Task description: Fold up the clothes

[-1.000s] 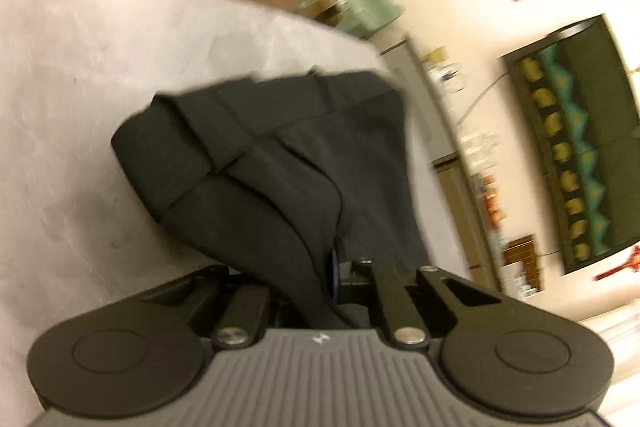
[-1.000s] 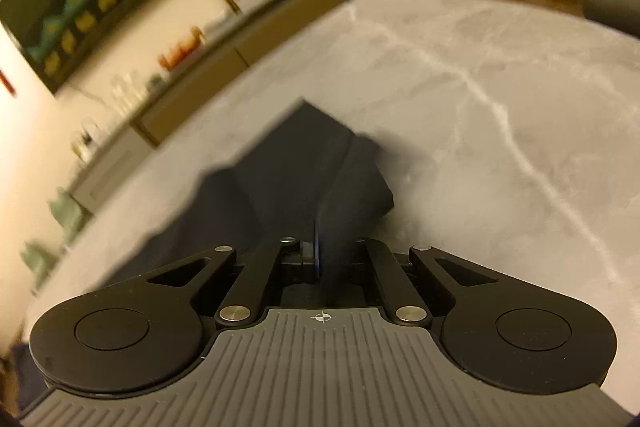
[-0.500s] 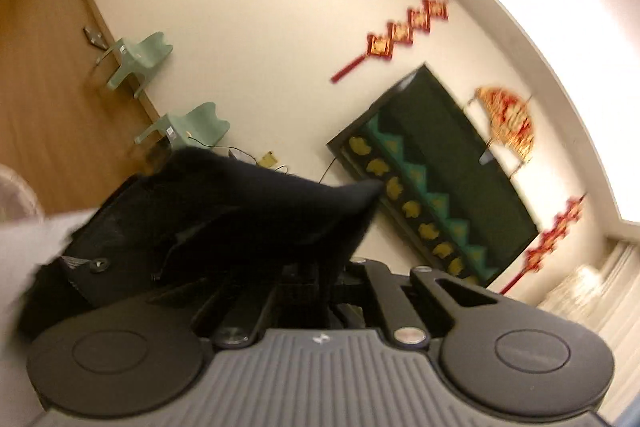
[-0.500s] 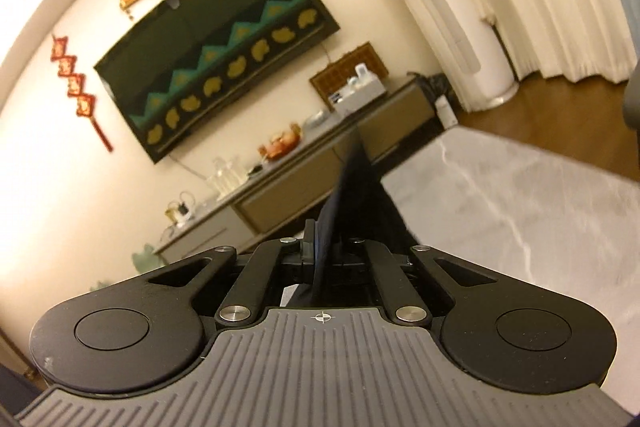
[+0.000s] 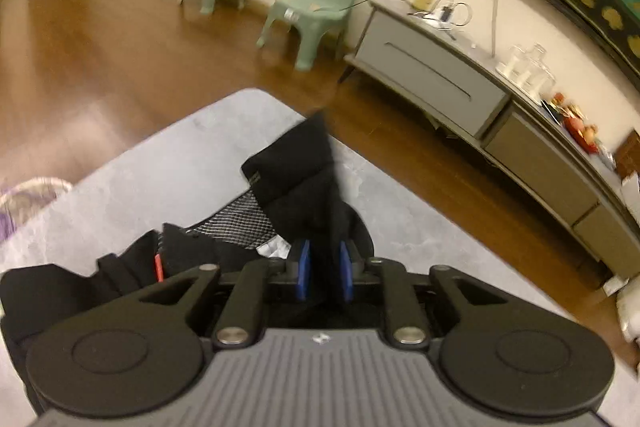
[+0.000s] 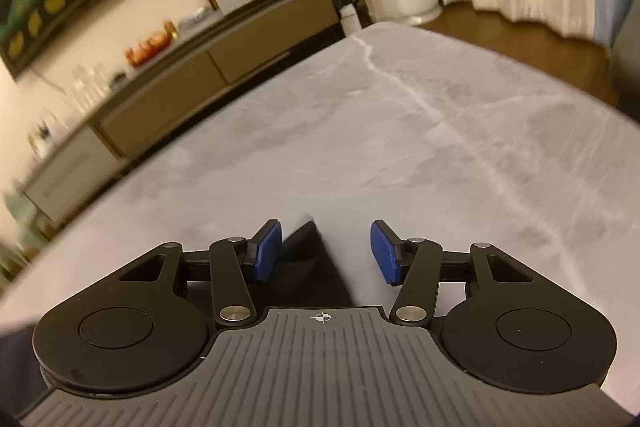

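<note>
Fabric is leaving both grips at once. A second ago each hand-held gripper was clenched on the black garment [image 5: 296,179] and half a second ago both had it lifted toward the wall; now the views look down across the grey marbled counter [image 6: 400,131] again and the jaws are opening on both sides.

The right hand-held gripper [image 6: 325,254] has let go — its blue pads [image 6: 267,253] stand well apart and a dark corner of cloth lies between them, just beside the left pad, with nothing pressing on it. The left hand-held gripper [image 5: 323,270] is only beginning to part: its pads are close together with a fold of the garment between them, and whether they yet clear the cloth I cannot tell for certain, though a sliver of gap seems to show.

The garment lies in a heap on the near left part of the counter, mesh lining [image 5: 240,223] and a red tag [image 5: 158,266] exposed, one end reaching toward the counter's far corner. I judge that a fold has been carried over and laid down, but the pile looks rumpled — likely needing smoothing or another fold.

Both grippers point forward and downward over the counter, the left one low above the cloth
</note>
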A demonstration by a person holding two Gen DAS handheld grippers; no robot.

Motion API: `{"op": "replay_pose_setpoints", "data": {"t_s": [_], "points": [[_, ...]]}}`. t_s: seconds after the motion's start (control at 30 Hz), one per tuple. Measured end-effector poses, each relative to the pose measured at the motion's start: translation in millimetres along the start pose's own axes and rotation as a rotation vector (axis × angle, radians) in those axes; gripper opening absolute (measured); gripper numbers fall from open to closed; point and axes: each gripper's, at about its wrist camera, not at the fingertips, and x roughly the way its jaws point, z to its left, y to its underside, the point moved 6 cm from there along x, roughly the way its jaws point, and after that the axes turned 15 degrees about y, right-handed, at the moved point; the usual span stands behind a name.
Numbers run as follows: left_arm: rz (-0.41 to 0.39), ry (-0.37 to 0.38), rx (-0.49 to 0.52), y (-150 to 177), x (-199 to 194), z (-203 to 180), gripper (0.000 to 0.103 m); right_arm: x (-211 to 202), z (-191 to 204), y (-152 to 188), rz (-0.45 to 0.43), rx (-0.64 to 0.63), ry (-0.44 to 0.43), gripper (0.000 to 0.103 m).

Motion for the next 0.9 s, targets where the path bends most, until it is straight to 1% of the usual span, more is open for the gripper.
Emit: {"op": "replay_pose_setpoints", "data": {"t_s": [0.07, 0.13, 0.17, 0.2, 0.23, 0.27, 0.3, 0.33, 0.37, 0.4, 0.43, 0.47, 0.5, 0.53, 0.57, 0.6, 0.63, 0.7, 0.73, 0.77, 0.8, 0.83, 0.9], "points": [[-0.001, 0.032, 0.031, 15, -13, 3, 0.018, -12, -3, 2, -0.018, 0.012, -0.023, 0.055], [0.014, 0.076, 0.058, 32, -26, 5, 0.017, -31, 6, 5, -0.038, -0.036, -0.07, 0.055], [0.024, 0.097, 0.074, 41, -33, 6, 0.018, -42, 14, 12, -0.042, -0.084, -0.101, 0.054], [0.028, 0.086, 0.098, 46, -39, 13, 0.018, -52, 23, 20, -0.043, -0.137, -0.134, 0.054], [0.035, 0.042, 0.122, 45, -41, 22, 0.017, -60, 29, 29, -0.042, -0.192, -0.156, 0.054], [0.033, -0.002, 0.118, 45, -46, 38, 0.015, -64, 33, 40, -0.031, -0.251, -0.166, 0.052], [0.031, -0.046, 0.113, 44, -50, 53, 0.012, -62, 31, 51, -0.013, -0.301, -0.137, 0.051], [0.016, -0.045, 0.092, 41, -60, 63, 0.01, -58, 27, 62, 0.007, -0.349, -0.098, 0.044], [0.001, -0.044, 0.071, 37, -69, 73, 0.01, -58, 22, 66, -0.028, -0.393, -0.044, 0.042], [-0.014, -0.043, 0.05, 34, -79, 83, 0.01, -56, 14, 65, -0.059, -0.416, 0.021, 0.044], [-0.025, -0.046, 0.034, 31, -90, 89, 0.012, -55, 5, 64, -0.084, -0.433, 0.089, 0.061], [-0.059, -0.062, 0.043, 28, -103, 93, 0.024, -54, -4, 62, -0.109, -0.45, 0.156, 0.066], [-0.093, -0.079, 0.052, 25, -116, 96, 0.029, -53, -13, 60, -0.098, -0.42, 0.163, 0.066], [-0.129, -0.048, 0.078, 24, -130, 95, 0.033, -52, -20, 58, -0.083, -0.391, 0.168, 0.065], [-0.145, -0.016, 0.092, 22, -138, 94, 0.034, -53, -23, 58, -0.083, -0.382, 0.193, 0.062], [-0.146, 0.016, 0.102, 24, -146, 93, 0.034, -59, -24, 58, -0.101, -0.384, 0.221, 0.061], [-0.128, 0.036, 0.113, 27, -146, 90, 0.034, -66, -20, 59, -0.118, -0.383, 0.217, 0.058], [-0.084, 0.079, 0.124, 33, -141, 82, 0.034, -81, -9, 59, -0.148, -0.381, 0.184, 0.06], [-0.058, 0.102, 0.123, 37, -135, 78, 0.037, -89, -2, 58, -0.164, -0.383, 0.163, 0.063], [-0.032, 0.124, 0.122, 41, -129, 73, 0.043, -96, 5, 59, -0.179, -0.391, 0.146, 0.066], [-0.006, 0.147, 0.121, 46, -123, 68, 0.046, -101, 11, 61, -0.19, -0.405, 0.133, 0.068], [0.011, 0.164, 0.097, 48, -113, 67, 0.05, -103, 18, 63, -0.196, -0.423, 0.119, 0.071], [0.059, 0.163, 0.017, 54, -84, 66, 0.05, -104, 32, 70, -0.188, -0.459, 0.095, 0.074]]}}
